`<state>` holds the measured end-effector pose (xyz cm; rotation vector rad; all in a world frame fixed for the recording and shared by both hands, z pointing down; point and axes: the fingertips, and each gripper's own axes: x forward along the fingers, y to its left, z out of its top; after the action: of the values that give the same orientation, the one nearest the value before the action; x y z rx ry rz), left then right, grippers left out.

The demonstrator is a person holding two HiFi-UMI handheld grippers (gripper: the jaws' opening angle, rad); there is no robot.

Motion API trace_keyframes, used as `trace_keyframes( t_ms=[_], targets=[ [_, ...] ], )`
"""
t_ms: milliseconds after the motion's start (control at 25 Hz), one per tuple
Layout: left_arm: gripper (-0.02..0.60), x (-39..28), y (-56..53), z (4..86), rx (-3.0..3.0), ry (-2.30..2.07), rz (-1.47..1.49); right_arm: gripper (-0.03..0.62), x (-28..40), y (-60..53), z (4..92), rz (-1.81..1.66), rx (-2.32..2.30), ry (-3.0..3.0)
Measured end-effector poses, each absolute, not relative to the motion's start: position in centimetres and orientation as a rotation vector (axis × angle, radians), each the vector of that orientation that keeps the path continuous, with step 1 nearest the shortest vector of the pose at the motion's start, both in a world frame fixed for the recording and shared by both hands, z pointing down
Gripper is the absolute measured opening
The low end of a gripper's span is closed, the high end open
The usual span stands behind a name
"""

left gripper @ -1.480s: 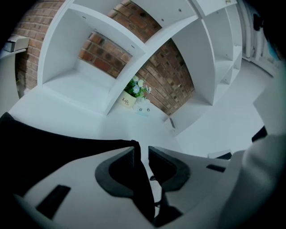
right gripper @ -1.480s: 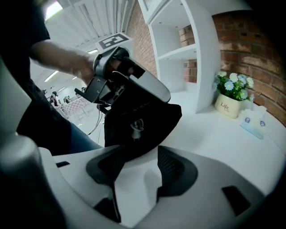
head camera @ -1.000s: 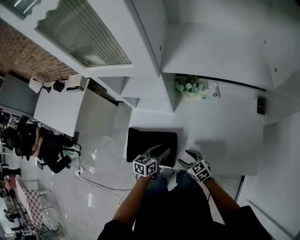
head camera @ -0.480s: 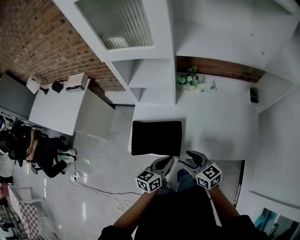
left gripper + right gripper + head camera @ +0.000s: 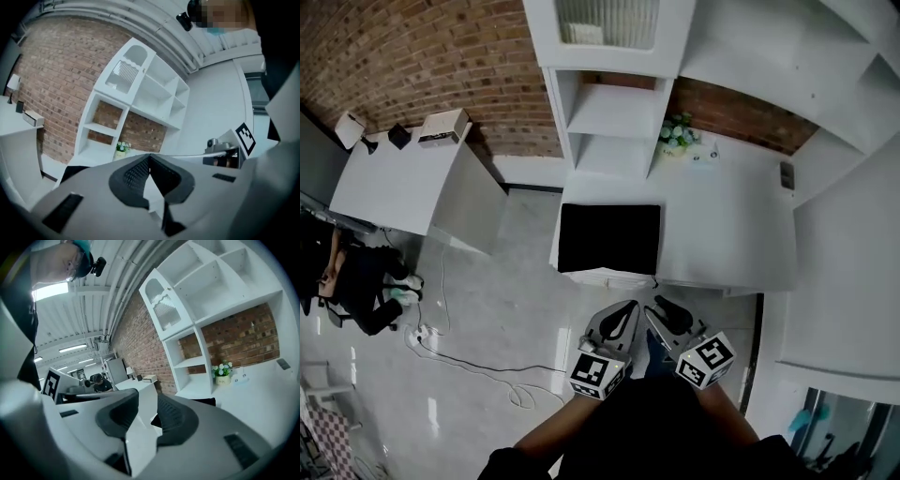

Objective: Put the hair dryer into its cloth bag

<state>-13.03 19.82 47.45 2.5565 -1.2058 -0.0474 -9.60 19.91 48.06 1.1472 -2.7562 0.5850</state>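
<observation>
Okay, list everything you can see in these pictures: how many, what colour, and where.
table: one, white, centre, in front of the shelves
bag: one, black, flat on the table's left end
flowers: one pot, white and green, at the table's back
shelves: one unit, white, against the brick wall
small dark thing: one, on the table's right; can't tell what it is
side table: one, white, far left
box: one, pale, on the side table
person: one, dark clothes, seated far left
cable: one, pale, on the floor
left gripper: grey, shut, empty
right gripper: grey, jaws apart, just been closing, nothing between
</observation>
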Motion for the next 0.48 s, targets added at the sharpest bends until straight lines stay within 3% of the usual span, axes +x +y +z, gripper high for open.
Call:
trace_keyframes(
  t_ms=[80,160,480],
  targets=[
    [0.017,-14.0,20.7,45.8,2.568,-1.268,-0.077,0.063,-10.2,21.0,47.0,0.479,1.185,-2.719],
    [0.017,-15.2,21.5,44.6,2.558,-1.333,-0.092,0.026,-10.9,21.9,45.4,0.355,1.224,-2.697],
    [0.017,-15.0,23.1,42.1,2.574,-1.449,-0.158,0.017,-10.2,24.2,42.4,0.299,1.399,-2.704]
  ],
)
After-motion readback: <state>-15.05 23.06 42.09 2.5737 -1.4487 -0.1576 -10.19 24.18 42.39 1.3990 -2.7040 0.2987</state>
